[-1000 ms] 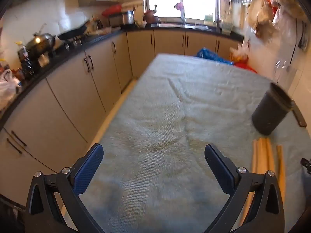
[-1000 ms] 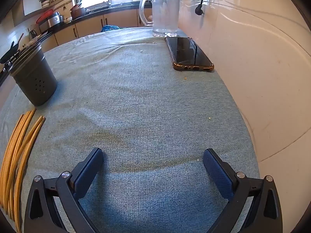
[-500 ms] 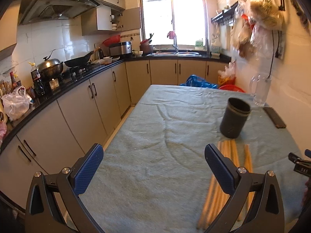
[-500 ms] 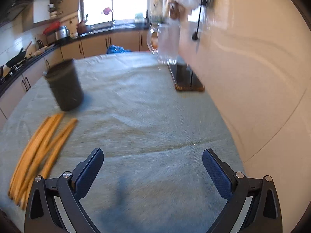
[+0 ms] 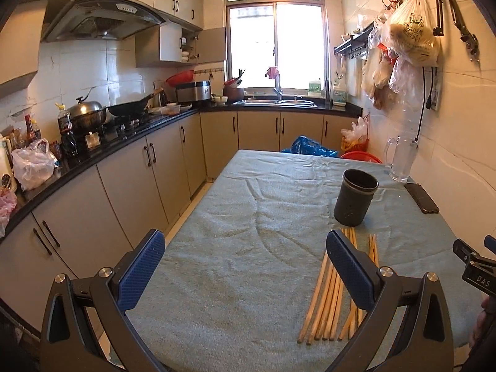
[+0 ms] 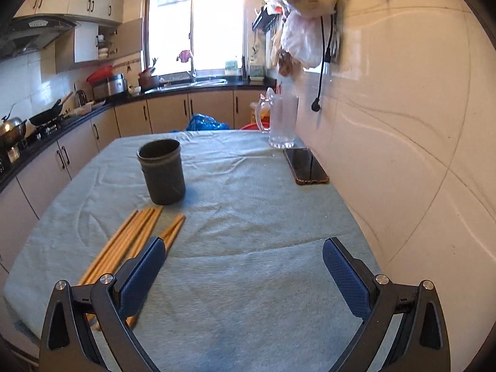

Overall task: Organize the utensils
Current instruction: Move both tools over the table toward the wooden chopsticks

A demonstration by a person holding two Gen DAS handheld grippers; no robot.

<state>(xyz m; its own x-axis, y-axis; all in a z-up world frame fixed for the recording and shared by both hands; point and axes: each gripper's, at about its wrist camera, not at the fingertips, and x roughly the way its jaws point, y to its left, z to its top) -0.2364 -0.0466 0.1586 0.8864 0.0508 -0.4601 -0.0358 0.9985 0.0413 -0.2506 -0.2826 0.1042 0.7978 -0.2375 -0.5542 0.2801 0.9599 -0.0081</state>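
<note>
Several wooden chopsticks (image 5: 328,291) lie side by side on the grey-blue table cloth (image 5: 248,248), just in front of a dark cylindrical holder (image 5: 355,198) that stands upright and looks empty. They also show in the right wrist view: chopsticks (image 6: 130,241) and holder (image 6: 161,172). My left gripper (image 5: 245,266) is open and empty above the table's near end, left of the chopsticks. My right gripper (image 6: 243,272) is open and empty, right of the chopsticks. Its tip shows at the edge of the left wrist view (image 5: 474,263).
A phone (image 6: 305,166) lies by the wall on the right, with a clear glass jug (image 6: 282,121) behind it. Kitchen cabinets (image 5: 130,179) and a counter run along the left. Bags hang on the right wall (image 6: 403,124).
Both grippers have risen and pulled back from the table, so the holder, the chopsticks and the kitchen beyond come fully into view. Both stay open.
</note>
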